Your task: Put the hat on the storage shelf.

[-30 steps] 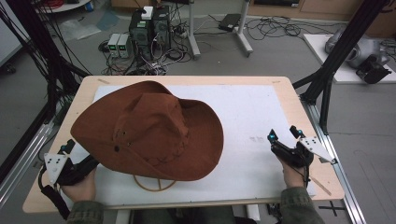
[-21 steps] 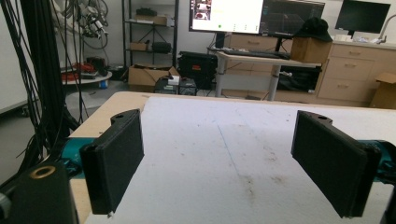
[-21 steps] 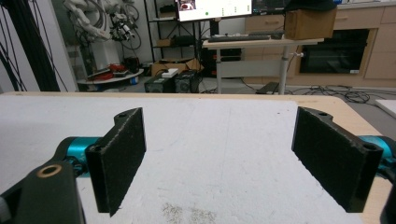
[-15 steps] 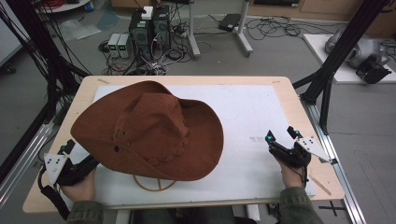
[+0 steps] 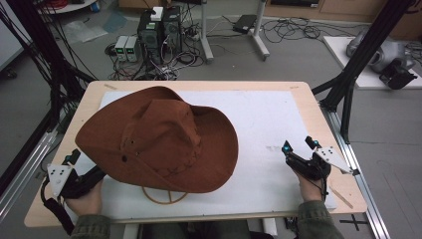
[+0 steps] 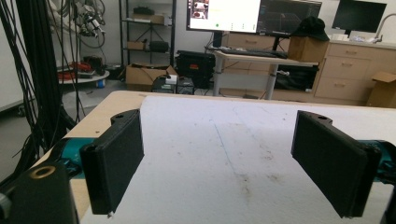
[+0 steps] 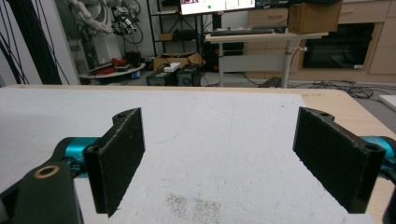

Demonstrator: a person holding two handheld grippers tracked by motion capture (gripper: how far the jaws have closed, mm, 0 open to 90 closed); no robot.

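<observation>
- The jaws of the left gripper [image 6: 219,172] are standing wide apart in the left gripper view, with nothing lying between them but the white sheet [image 6: 243,140].
- The jaws of the right gripper [image 7: 233,163] are likewise gaping wide in the right gripper view, holding nothing; a faint speckled stain [image 7: 194,203] is showing on the sheet just ahead of them.
- In the high view the left gripper [image 5: 74,162] is sitting at the near left corner of the desk [image 5: 318,107], its front half lying hidden under the hat's brim, so its jaws are hard to make out there.
- The right gripper [image 5: 300,146] is resting near the right edge of the sheet, well apart from the hat.
- The brown wide-brimmed hat [image 5: 159,139] is lying crown up on the left half of the sheet, its brim overhanging the left gripper.
- A tan ring-shaped thing [image 5: 166,195] is peeking out under the near brim; most of it is covered, so what it is cannot be told.
- Both forearms are being cut off by the bottom edge of the high view.
</observation>
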